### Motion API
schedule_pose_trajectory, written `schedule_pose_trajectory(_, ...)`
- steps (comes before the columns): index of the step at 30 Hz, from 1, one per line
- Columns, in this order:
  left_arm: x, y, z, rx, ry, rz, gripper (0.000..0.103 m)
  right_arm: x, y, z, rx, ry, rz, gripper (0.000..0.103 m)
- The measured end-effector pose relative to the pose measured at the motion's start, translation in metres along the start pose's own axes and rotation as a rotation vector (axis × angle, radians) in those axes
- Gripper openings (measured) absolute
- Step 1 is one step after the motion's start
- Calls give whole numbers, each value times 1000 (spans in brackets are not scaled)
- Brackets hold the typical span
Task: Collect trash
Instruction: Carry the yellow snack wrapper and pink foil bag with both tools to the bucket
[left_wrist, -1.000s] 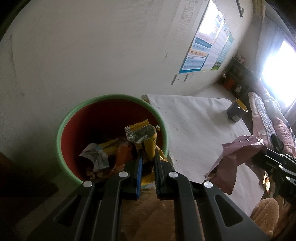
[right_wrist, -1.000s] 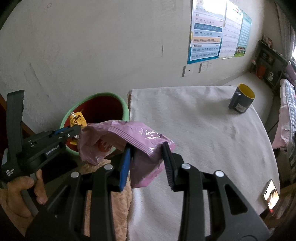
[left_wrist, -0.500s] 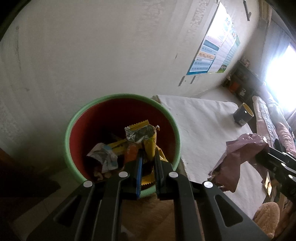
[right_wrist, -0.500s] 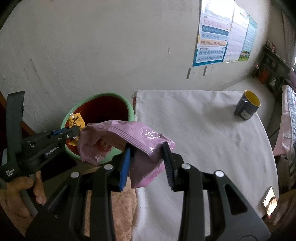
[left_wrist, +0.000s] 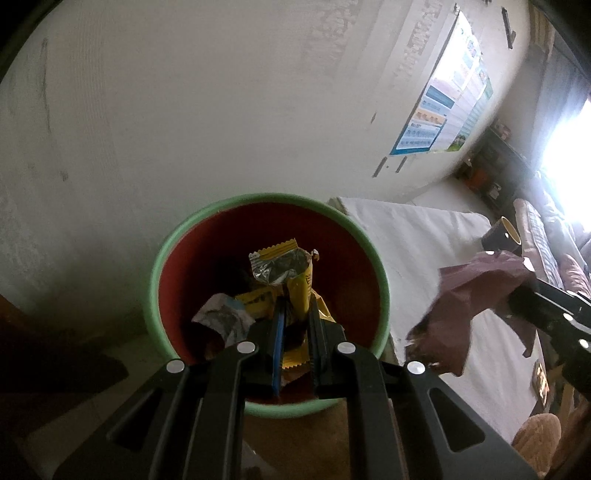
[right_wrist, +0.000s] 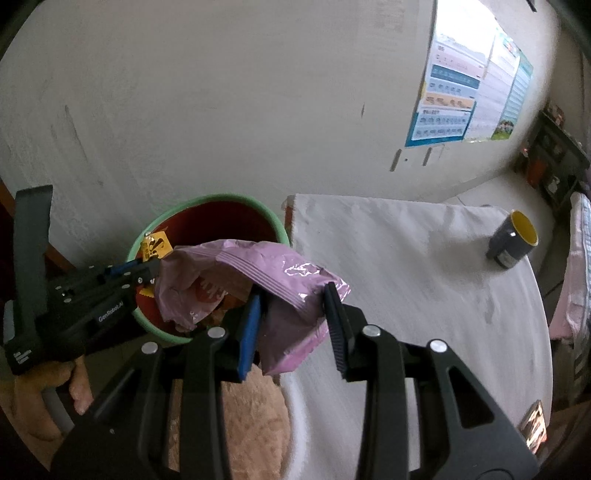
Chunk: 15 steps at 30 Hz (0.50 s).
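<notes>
Here the left gripper (left_wrist: 295, 325) hangs over the mouth of the bin (left_wrist: 384, 295), its jaws pinched on a yellow wrapper (left_wrist: 301, 291) whose torn silver top rises just above the fingertips. The bin has a green rim and a red inside wall, and it stands on the floor against the wall, just beside the near corner of the bench (left_wrist: 424, 236). Under the held wrapper, at the bottom of the bin, lie more scraps: a crumpled white and blue wrapper (left_wrist: 221, 319) and other yellow pieces.

To the right of the bin, over the bench edge nearest it, the right gripper (right_wrist: 291, 317) is clamped on a pink snack bag (right_wrist: 291, 280). The bag is crumpled and open, and its loose end droops toward the bin, partly over the rim. In the right wrist view a person's hand (right_wrist: 40, 398) grips the handle of the left gripper, low and to the left of the bin.

Farther from the bin, on the white cloth over the bench, a dark mug (right_wrist: 511, 245) with a yellow inside stands upright, well apart from the bag. Beyond the bin, a poster (right_wrist: 465, 99) hangs on the wall above the bench.
</notes>
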<state>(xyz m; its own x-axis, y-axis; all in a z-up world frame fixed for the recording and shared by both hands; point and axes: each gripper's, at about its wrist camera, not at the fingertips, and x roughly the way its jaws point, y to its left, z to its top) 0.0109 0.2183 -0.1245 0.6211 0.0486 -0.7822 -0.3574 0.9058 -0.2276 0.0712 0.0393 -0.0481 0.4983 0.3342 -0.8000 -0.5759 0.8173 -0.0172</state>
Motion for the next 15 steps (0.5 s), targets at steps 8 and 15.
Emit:
schedule_pose_trajectory(8, 11, 9, 5, -8, 12, 23, 9, 12, 21, 15, -67, -14, -20, 33)
schedule_pose_trajectory(15, 21, 12, 7, -13, 27, 32, 9, 21, 28, 17, -86, -14, -28, 33)
